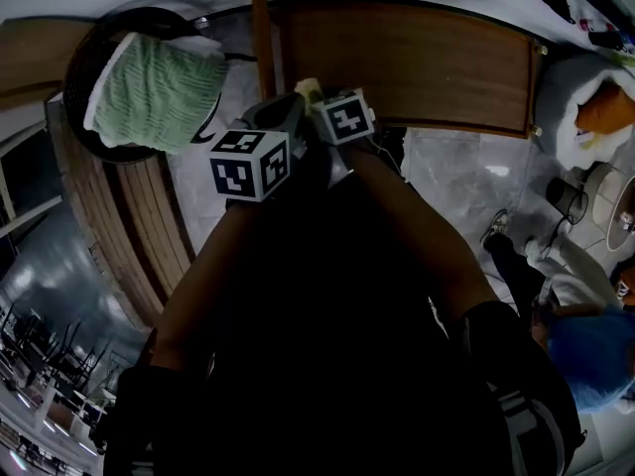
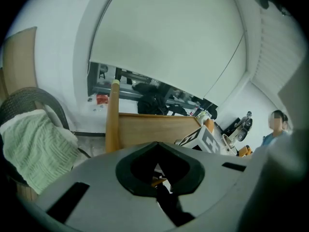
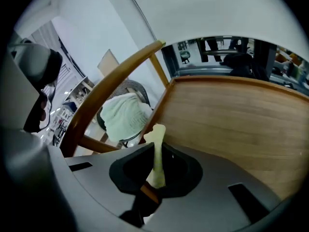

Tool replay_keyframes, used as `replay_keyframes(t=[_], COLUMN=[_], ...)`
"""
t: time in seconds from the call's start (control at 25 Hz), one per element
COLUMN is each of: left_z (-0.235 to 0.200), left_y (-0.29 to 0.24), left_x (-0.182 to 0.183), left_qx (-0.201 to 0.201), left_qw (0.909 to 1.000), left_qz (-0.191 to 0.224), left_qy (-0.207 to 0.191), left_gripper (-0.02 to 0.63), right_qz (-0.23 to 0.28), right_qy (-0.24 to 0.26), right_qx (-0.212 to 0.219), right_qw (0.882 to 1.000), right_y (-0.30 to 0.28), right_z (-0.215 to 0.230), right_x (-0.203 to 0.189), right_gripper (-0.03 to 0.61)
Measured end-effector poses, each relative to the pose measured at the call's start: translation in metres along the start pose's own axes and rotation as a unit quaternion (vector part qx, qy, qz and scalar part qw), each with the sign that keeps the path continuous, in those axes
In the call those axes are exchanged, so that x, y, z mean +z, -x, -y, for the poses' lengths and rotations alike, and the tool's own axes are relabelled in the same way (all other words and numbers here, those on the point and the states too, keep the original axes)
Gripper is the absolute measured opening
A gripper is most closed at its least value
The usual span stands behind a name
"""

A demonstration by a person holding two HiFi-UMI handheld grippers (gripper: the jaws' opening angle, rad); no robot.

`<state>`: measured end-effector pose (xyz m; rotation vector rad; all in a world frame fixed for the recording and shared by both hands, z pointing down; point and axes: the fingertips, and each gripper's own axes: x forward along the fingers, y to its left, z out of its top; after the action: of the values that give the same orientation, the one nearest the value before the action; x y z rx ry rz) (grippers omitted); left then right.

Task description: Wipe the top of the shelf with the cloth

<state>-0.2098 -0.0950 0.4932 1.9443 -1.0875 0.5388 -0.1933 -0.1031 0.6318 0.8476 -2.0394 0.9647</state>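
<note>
**Hidden, cut off, unclear**

Head view: the arms point(image 1: 407, 236) and a dark torso point(image 1: 327, 365) blot out the lower middle. The marker cubes point(image 1: 250, 163) cover both sets of jaws there. The cloth point(image 1: 154, 92) hides most of a dark round frame point(image 1: 84, 58).

At the right gripper point(image 3: 154, 178), a pale strip point(image 3: 155, 149) stands between the jaws. Its lower end is sunk in the dark opening, and I can't tell what it is.

At the left gripper point(image 2: 157, 170), an orange speck point(image 2: 159, 180) is too small to name.

A person point(image 1: 585, 355) is cut off by the right edge.

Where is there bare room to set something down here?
The shelf top is bare from the post to its right end. Crowded: the cloth fills the basket at left, and the left claw and the right claw, shut on a pale strip, bunch at the shelf's near-left corner.
</note>
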Motion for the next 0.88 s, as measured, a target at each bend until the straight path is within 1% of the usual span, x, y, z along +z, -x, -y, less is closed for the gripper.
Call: replay_keyframes(t=[0.12, 0.24, 0.36, 0.48, 0.72, 0.88], left_z=[-0.005, -0.003, -0.001, 0.008, 0.049, 0.076], left_y=[0.0, -0.004, -0.011, -0.026, -0.073, -0.109], left_x=[-0.006, -0.01, -0.012, -0.017, -0.031, -0.051], left_qx=[0.005, 0.008, 0.019, 0.023, 0.012, 0.006], left_qw=[1.0, 0.9999, 0.9997, 0.9993, 0.9979, 0.9951], left_qz=[-0.004, -0.007, -0.013, -0.028, -0.061, -0.097], left_qy=[0.008, 0.013, 0.008, -0.001, -0.013, -0.016], left_gripper=[0.011, 0.011, 0.011, 0.011, 0.011, 0.011], right_qz=[-0.024, -0.057, -0.086, -0.091, -0.087, -0.077], right_qy=[0.006, 0.023, 0.054, 0.068, 0.04, 0.021], right_qx=[0.01, 0.018, 0.004, -0.007, -0.025, -0.04], right_qw=[1.0, 0.998, 0.995, 0.993, 0.995, 0.996], right_y=[-0.01, -0.017, -0.017, -0.006, 0.033, 0.062], right_z=[-0.007, -0.01, -0.002, 0.017, 0.079, 0.123], right_x=[-0.012, -0.028, -0.042, -0.048, -0.065, -0.077], right_gripper=[0.043, 0.043, 0.043, 0.043, 0.044, 0.044])
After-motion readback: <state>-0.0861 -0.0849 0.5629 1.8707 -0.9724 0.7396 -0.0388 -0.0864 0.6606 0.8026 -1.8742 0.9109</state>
